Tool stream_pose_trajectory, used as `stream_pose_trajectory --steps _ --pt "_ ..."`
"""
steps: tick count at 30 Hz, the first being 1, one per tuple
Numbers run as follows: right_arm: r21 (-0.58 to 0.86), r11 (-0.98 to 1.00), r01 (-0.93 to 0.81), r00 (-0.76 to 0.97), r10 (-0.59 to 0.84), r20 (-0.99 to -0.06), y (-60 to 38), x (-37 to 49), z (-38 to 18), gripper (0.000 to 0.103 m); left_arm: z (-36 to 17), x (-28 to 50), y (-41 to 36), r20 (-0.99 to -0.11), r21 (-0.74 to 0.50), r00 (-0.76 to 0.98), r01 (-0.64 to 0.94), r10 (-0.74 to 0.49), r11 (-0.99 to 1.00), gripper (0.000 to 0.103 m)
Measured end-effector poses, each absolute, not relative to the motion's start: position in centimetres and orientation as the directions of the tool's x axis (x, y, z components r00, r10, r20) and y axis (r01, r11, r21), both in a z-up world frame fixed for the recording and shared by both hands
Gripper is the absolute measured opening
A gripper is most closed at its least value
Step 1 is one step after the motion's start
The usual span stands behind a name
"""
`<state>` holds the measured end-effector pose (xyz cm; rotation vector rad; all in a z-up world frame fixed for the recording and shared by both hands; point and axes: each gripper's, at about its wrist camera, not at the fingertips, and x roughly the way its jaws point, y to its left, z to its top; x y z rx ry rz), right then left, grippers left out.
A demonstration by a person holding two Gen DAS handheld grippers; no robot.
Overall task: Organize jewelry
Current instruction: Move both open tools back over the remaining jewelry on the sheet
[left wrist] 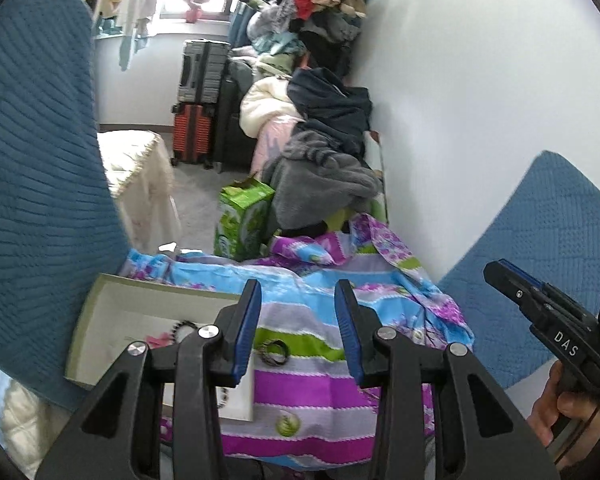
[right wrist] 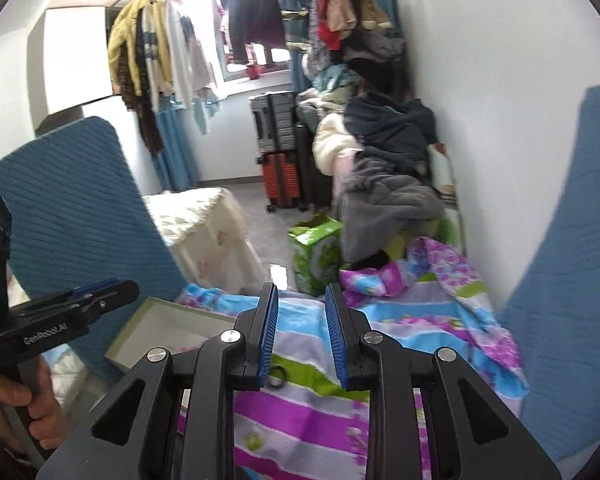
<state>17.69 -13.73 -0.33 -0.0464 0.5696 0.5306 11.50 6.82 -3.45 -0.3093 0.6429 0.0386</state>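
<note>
Black linkage arms fill the foreground of both wrist views. Above the striped cloth (left wrist: 300,376), the left gripper (left wrist: 298,320) has its blue-padded jaws spread apart and empty; the right gripper (right wrist: 302,334) is likewise parted, gripping nothing. A dark ring (left wrist: 274,351) lies on the cloth's green stripe, just right of the shallow box (left wrist: 100,320), between the left jaws and untouched. Inside the box sits a beaded bracelet (left wrist: 182,326), near its right edge. Blue cushions (left wrist: 40,184) rise left and right of the cloth, with open cloth between them. Beyond the cloth's far edge stands a green carton (left wrist: 242,220).
</note>
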Motion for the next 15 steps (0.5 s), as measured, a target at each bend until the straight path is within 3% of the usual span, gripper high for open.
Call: stream_pose_trajectory --steps 15 --pt "0.152 0.926 -0.344 0.712 0.363 -0.601 -22.4 18.0 -8.9 0.023 -11.0 13.8 -0.4 -0.673 -0.263 0.726 -0.056 -0.142 0.963 0.039"
